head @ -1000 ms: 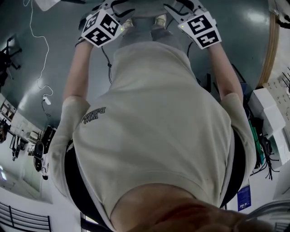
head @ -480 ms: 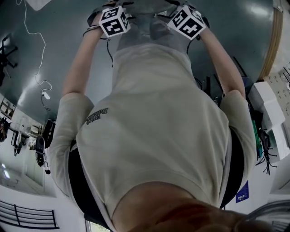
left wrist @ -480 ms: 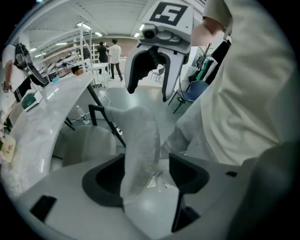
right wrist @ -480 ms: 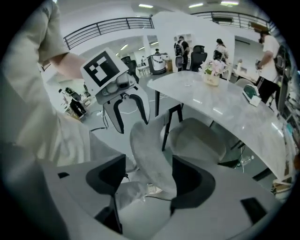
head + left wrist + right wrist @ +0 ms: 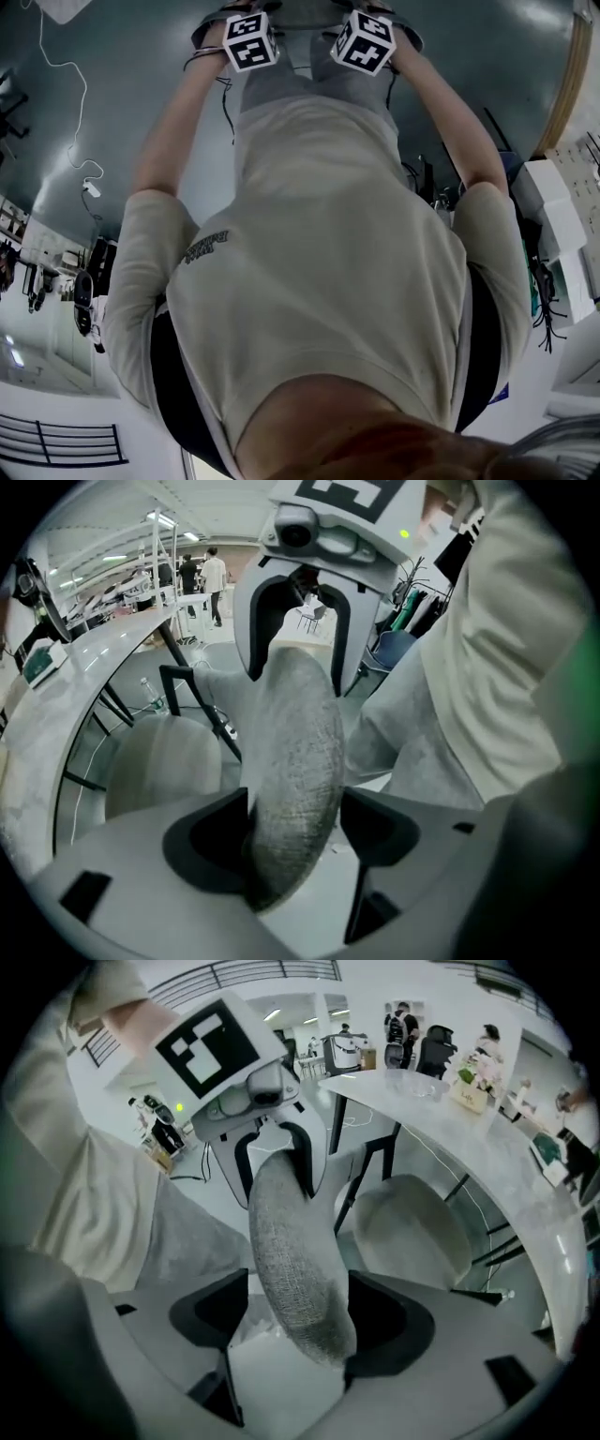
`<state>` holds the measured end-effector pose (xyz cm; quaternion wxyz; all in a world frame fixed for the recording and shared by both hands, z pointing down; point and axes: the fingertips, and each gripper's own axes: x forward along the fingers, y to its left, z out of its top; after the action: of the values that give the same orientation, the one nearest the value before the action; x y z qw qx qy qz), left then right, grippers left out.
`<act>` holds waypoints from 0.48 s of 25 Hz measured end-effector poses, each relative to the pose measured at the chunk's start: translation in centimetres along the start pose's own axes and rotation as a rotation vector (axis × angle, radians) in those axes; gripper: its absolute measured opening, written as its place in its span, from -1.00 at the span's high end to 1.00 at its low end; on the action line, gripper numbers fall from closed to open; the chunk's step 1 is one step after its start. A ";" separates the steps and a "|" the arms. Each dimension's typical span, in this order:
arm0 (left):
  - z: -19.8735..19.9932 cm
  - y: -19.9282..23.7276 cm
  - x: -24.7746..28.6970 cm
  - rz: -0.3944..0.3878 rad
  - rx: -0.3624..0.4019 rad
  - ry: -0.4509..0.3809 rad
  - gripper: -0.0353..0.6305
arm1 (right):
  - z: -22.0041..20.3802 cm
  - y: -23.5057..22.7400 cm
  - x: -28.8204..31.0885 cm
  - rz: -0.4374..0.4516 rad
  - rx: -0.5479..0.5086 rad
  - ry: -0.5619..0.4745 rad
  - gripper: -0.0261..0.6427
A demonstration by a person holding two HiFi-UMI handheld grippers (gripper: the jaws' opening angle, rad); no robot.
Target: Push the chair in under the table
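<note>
The chair's grey fabric backrest (image 5: 295, 752) (image 5: 295, 1241) runs edge-on between the jaws of both grippers. My left gripper (image 5: 295, 822) straddles its top edge with jaws opening, the fabric filling most of the gap. My right gripper (image 5: 298, 1321) straddles it too, jaws opening, with a gap on the left side. Each view shows the other gripper further along the backrest. The pale seat (image 5: 164, 761) (image 5: 412, 1227) lies beyond, beside the white curved table (image 5: 56, 724) (image 5: 487, 1147). The head view shows only the two marker cubes (image 5: 249, 39) (image 5: 364, 42) past the person's torso.
Black table legs (image 5: 178, 682) (image 5: 361, 1180) stand close to the seat. Small items and flowers (image 5: 473, 1087) sit on the tabletop. People stand far off (image 5: 214, 574) (image 5: 403, 1026). A white cable (image 5: 75, 141) lies on the dark floor; white boxes (image 5: 553, 216) stand at the right.
In the head view both marker cubes have drawn closer together and further from the camera as the arms stretched downward.
</note>
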<state>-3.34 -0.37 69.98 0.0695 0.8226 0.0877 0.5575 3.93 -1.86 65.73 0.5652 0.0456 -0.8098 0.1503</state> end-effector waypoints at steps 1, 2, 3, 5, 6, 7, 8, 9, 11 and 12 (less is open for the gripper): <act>0.1 0.3 0.2 0.010 -0.005 -0.003 0.03 | -0.6 -0.1 0.7 -0.008 -0.017 0.029 -0.05; 0.2 0.6 0.3 0.018 -0.012 -0.006 0.03 | -1.1 -0.3 1.3 -0.014 -0.026 0.056 -0.05; 0.2 0.9 0.4 0.026 -0.016 -0.008 0.03 | -1.4 -0.6 1.8 -0.021 -0.032 0.077 -0.05; 0.1 1.4 0.7 0.044 -0.008 -0.002 0.04 | -1.7 -1.5 2.6 -0.055 -0.047 0.102 -0.05; -0.1 1.7 1.0 0.058 0.003 0.006 0.06 | -1.8 -1.9 3.1 -0.072 -0.048 0.108 -0.04; -0.2 1.9 1.2 0.074 0.016 0.013 0.19 | -1.9 -2.1 3.4 -0.082 -0.045 0.114 0.00; -0.3 2.0 1.3 0.086 0.027 0.020 0.24 | -1.9 -2.2 3.6 -0.083 -0.043 0.120 0.04; -0.3 2.0 1.4 0.092 0.035 0.025 0.27 | -1.9 -2.2 3.6 -0.078 -0.046 0.127 0.07; -0.3 1.9 1.3 0.089 0.040 0.034 0.29 | -1.9 -2.1 3.5 -0.068 -0.065 0.135 0.13; -0.3 1.9 1.3 0.084 0.040 0.039 0.31 | -1.9 -2.1 3.4 -0.069 -0.077 0.137 0.16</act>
<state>-3.00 -1.92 71.64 0.0277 0.8157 0.0657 0.5740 4.95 -2.94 69.91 0.6254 0.0411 -0.7725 0.1022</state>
